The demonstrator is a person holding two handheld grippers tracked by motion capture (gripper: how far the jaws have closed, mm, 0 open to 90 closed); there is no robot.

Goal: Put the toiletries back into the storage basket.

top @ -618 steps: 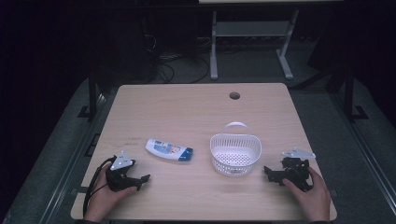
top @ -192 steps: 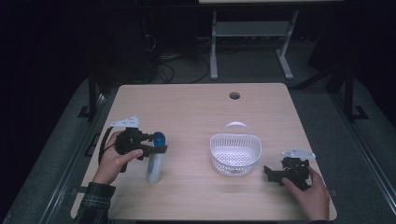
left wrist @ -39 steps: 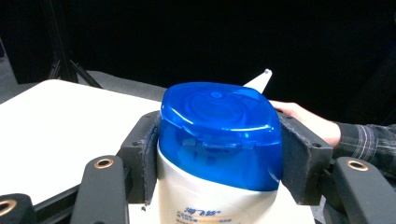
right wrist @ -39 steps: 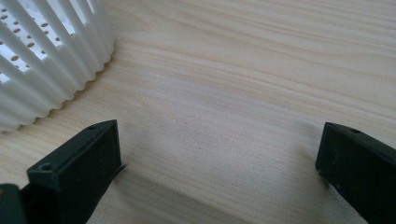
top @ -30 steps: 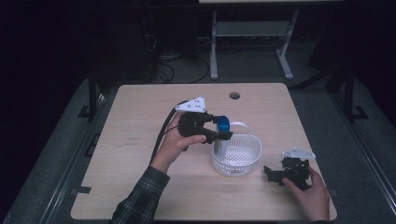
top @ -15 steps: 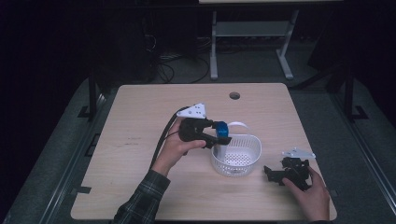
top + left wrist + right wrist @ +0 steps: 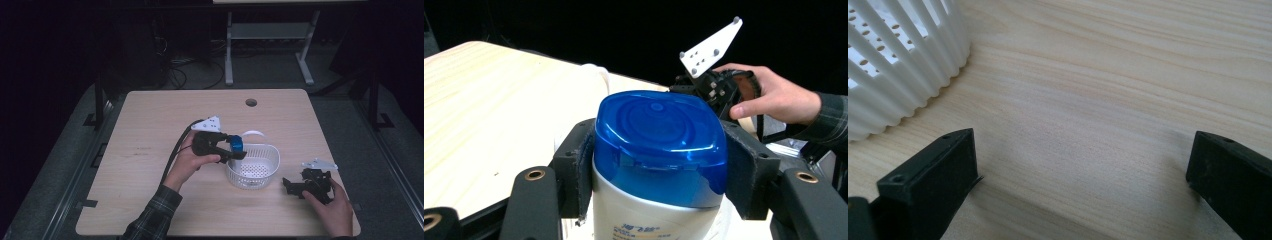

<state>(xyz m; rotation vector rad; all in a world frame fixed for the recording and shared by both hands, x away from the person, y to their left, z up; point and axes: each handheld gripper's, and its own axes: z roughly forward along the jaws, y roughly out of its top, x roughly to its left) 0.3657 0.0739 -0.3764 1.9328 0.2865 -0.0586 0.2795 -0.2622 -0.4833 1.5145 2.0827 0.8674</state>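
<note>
A white bottle with a blue cap point(image 7: 236, 143) hangs over the left rim of the white slotted basket point(image 7: 256, 181), cap pointing toward the basket. My left gripper point(image 7: 234, 151) is shut on it. In the left gripper view both pads press the sides of the blue cap point(image 7: 659, 140), with the bottle's white body below. My right gripper point(image 7: 289, 186) rests on the table to the right of the basket. In the right gripper view its jaws stand wide apart over bare wood, open and holding nothing, with the basket wall point(image 7: 898, 70) at the upper left.
The wooden table point(image 7: 150, 130) has a round cable hole point(image 7: 251, 102) near its far edge. Beyond the bottle, the left gripper view shows the other hand point(image 7: 769, 97) on its gripper. Desk legs and cables lie on the dark floor behind the table.
My left gripper has sunk a little with the bottle, closer to the basket's left rim. The right gripper has stayed where it was.
</note>
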